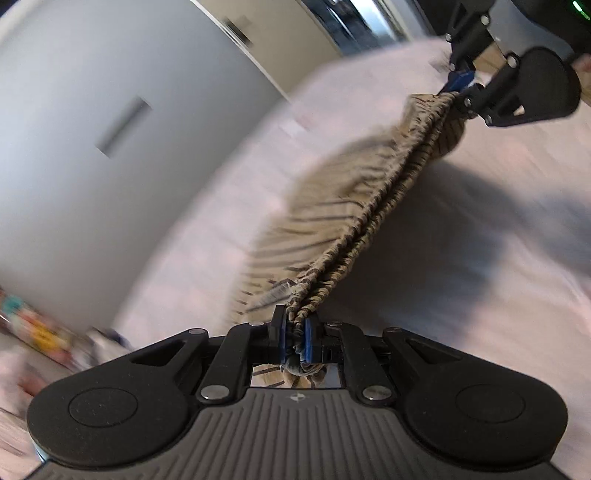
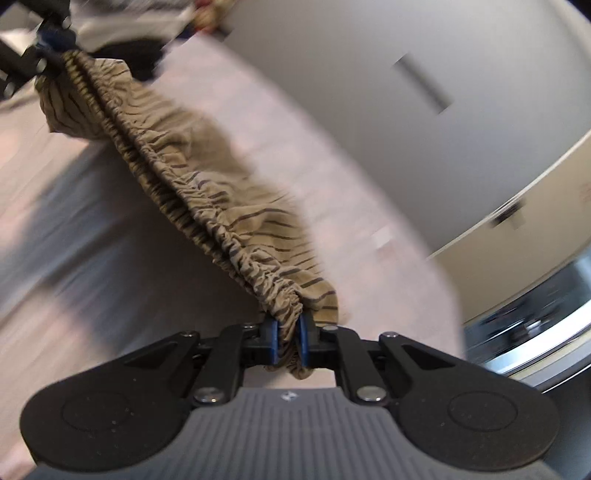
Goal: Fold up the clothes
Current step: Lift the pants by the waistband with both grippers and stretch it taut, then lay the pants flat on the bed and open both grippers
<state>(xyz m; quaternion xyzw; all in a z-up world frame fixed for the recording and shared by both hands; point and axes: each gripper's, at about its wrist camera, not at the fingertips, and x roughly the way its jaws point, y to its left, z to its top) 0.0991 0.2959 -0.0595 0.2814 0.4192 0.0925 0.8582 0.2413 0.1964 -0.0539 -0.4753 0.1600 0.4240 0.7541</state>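
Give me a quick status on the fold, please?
Left tongs shut on waistband. Right tongs shut on its other end. Striped garment stretched between them above bed. Nothing in the way.

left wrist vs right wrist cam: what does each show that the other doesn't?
Left wrist only: bright multicoloured clutter at the lower left, too blurred to name, and a green light at the top right.

Right wrist only: a shiny metallic edge at the lower right.

Both: the striped tan garment, its gathered waistband pulled taut over the pale bed surface, left gripper and right gripper each shut on one end.
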